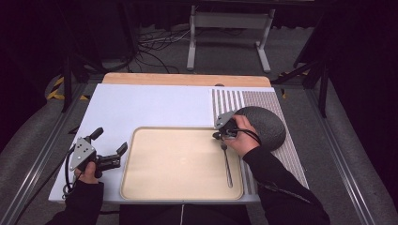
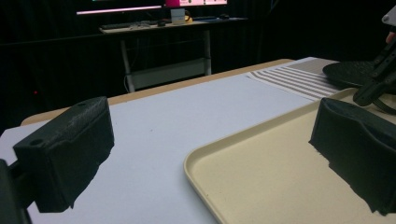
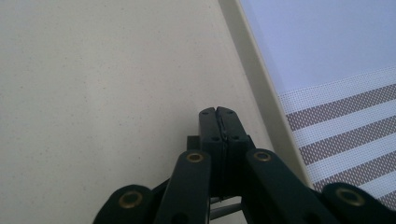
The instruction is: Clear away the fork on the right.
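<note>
Right gripper: jaws clamped together on the head end of a spoon, whose handle trails back behind the claw on the beige tray. Step, judged: placing cutlery. Next: release cleanly. Left gripper: jaws apart, idle, well left.

A recording lab: black curtains enclose a table framed by metal rails, floor cables nearby, and a desk with lit monitors behind.
</note>
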Demonstrator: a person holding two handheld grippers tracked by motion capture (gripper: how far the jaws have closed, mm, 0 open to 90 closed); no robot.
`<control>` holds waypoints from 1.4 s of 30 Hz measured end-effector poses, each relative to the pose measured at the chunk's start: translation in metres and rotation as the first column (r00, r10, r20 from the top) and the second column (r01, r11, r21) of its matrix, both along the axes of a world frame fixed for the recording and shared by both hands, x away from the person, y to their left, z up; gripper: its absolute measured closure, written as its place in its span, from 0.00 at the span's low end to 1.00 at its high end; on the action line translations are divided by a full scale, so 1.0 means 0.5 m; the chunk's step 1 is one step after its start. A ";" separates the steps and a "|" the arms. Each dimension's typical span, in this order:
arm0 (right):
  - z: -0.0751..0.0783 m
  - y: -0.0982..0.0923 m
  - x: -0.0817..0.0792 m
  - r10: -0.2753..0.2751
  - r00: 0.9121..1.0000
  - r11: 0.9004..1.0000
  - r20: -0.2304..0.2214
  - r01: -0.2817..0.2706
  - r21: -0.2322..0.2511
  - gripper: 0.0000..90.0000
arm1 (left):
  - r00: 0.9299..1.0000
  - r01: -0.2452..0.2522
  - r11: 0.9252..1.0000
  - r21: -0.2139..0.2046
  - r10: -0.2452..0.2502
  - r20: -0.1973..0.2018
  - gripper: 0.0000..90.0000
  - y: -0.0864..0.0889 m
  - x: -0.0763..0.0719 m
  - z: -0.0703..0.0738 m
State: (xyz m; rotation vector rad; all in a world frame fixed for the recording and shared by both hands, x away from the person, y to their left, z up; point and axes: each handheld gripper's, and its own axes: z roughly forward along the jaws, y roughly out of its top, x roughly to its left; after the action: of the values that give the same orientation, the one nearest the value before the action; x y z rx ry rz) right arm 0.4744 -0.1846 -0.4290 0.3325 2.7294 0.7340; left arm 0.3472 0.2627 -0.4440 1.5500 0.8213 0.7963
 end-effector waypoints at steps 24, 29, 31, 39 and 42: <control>0.041 -0.014 -0.016 -0.031 0.998 0.993 0.051 0.025 0.114 0.54 | 1.000 -0.007 1.000 0.001 0.007 0.000 0.00 0.001 0.000 0.000; 0.063 -0.023 -0.030 -0.060 0.997 0.976 0.058 0.046 0.214 0.30 | 1.000 -0.006 1.000 0.001 0.006 0.000 0.00 0.001 0.000 0.000; 0.072 -0.027 -0.037 -0.062 0.996 0.970 0.064 0.046 0.237 0.26 | 1.000 -0.008 1.000 0.000 0.008 0.000 0.00 0.001 0.000 0.000; 0.100 -0.055 -0.057 -0.067 0.994 0.953 0.082 0.040 0.301 0.18 | 1.000 -0.009 1.000 0.002 0.009 -0.002 0.00 0.001 0.000 0.000; 0.108 -0.064 -0.064 -0.071 0.994 0.945 0.084 0.040 0.326 0.18 | 1.000 -0.011 1.000 0.002 0.011 -0.002 0.00 0.002 0.000 0.000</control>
State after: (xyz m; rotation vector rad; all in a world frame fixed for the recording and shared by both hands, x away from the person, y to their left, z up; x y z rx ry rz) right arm 0.4424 -0.2168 -0.3748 0.4317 2.4949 1.1545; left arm 0.3471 0.2636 -0.4438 1.5498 0.8308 0.8037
